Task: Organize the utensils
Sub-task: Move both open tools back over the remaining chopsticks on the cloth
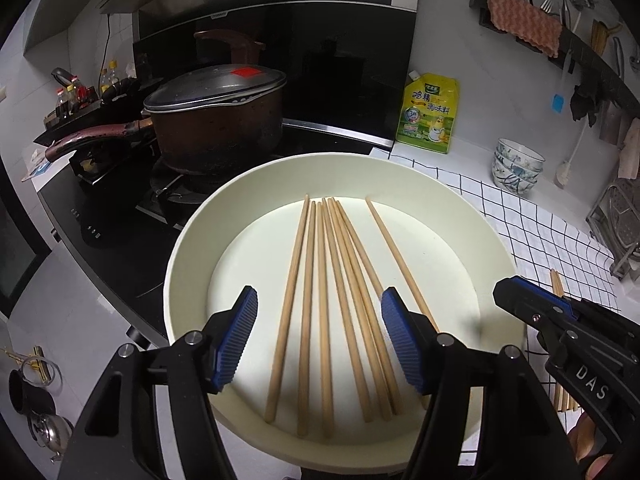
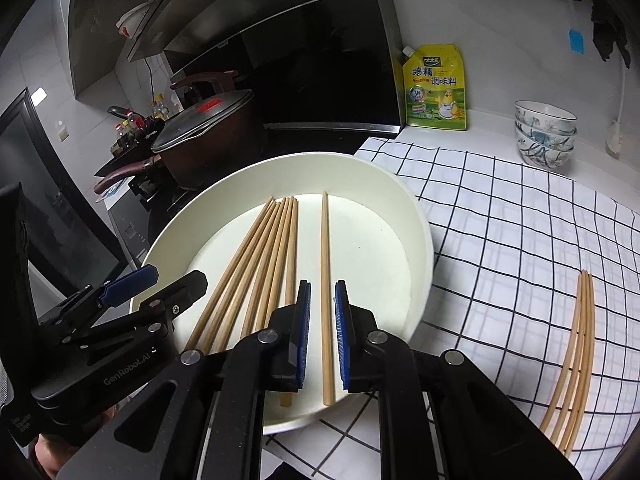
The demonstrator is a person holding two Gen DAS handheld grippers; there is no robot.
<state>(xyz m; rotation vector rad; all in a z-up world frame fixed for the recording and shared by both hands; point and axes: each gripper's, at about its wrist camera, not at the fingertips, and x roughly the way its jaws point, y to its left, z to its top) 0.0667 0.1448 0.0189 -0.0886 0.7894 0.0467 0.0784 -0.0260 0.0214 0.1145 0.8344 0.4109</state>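
Observation:
A cream round basin (image 1: 188, 240) (image 2: 424, 248) holds several wooden chopsticks (image 1: 332, 300) (image 2: 260, 264) in a fan, plus a single chopstick (image 1: 394, 256) (image 2: 325, 280) lying apart to their right. My left gripper (image 1: 320, 336) is open above the near ends of the fanned chopsticks, holding nothing; it also shows in the right wrist view (image 2: 168, 280). My right gripper (image 2: 322, 336) is partly open, its pads either side of the single chopstick without clamping it; it shows at the basin's right edge in the left wrist view (image 1: 516, 300). Three chopsticks (image 2: 576, 352) (image 1: 558, 292) lie on the cloth.
A checked white cloth (image 2: 500, 220) covers the counter right of the basin. A lidded brown pot (image 1: 216, 120) sits on the stove behind it. A yellow seasoning pouch (image 1: 430, 114) and stacked bowls (image 2: 546, 138) stand at the back wall. A rack with hanging utensils (image 1: 560, 28) is upper right.

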